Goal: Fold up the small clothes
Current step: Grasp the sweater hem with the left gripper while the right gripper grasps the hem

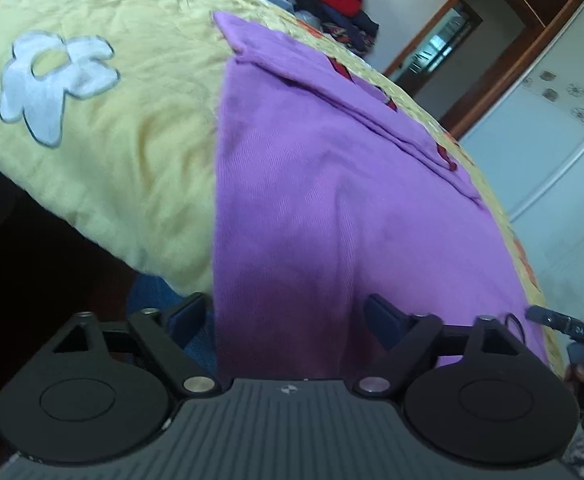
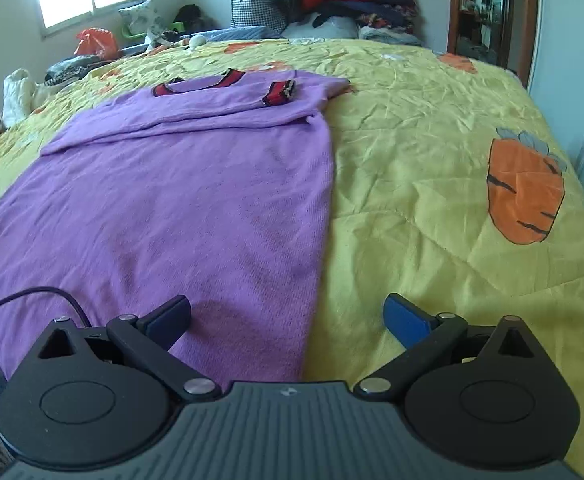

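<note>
Purple sweater (image 2: 179, 200) flat on bedspread (image 2: 432, 200), long axis toward far collar; left tongs (image 1: 287, 316), right tongs (image 2: 287, 316) agape, empty.

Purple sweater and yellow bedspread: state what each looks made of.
Purple sweater: looks like a fine knit, probably cotton or acrylic; matte, with faint ribbed rows and striped red cuffs. Yellow bedspread: seems a thin woven, lightly padded fabric; crinkled all over, with stitched lines and carrot patches.
</note>
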Action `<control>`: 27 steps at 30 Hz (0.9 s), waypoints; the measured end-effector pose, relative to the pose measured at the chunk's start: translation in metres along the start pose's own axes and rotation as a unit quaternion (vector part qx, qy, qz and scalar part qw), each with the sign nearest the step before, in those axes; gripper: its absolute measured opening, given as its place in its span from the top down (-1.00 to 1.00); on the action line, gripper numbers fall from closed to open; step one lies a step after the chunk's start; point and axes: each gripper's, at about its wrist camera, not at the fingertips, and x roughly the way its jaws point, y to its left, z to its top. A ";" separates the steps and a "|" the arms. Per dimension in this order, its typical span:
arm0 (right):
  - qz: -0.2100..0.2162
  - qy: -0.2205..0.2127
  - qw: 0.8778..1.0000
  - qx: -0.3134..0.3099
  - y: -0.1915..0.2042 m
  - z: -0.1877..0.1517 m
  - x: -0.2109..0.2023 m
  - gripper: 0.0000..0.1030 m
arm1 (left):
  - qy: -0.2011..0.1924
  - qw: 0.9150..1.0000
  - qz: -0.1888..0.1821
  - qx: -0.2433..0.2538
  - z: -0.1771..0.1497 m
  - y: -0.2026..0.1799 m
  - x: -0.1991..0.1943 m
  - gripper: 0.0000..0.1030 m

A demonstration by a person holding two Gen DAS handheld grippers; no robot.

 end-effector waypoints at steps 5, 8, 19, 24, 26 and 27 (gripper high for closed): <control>0.007 0.000 1.000 -0.025 0.014 -0.002 0.001 -0.75 | 0.029 0.999 -0.027 -0.002 -0.003 0.000 0.006 0.34; 0.000 -0.010 1.000 -0.018 0.015 -0.001 -0.004 0.57 | 0.031 0.999 -0.040 -0.004 -0.003 0.000 0.004 0.72; 0.042 -0.071 0.996 -0.018 0.018 0.020 -0.016 0.90 | -0.023 0.993 -0.116 0.005 0.030 -0.014 -0.026 0.91; 0.061 -0.101 0.993 -0.031 0.020 0.052 -0.010 0.90 | -0.062 0.990 -0.126 0.005 0.066 -0.018 -0.026 0.91; 0.064 -0.113 0.991 -0.035 0.018 0.068 -0.004 0.90 | -0.076 0.990 -0.120 0.013 0.084 -0.018 -0.022 0.91; 0.061 -0.117 0.991 -0.038 0.016 0.076 0.001 0.90 | -0.082 0.989 -0.118 0.015 0.095 -0.017 -0.019 0.91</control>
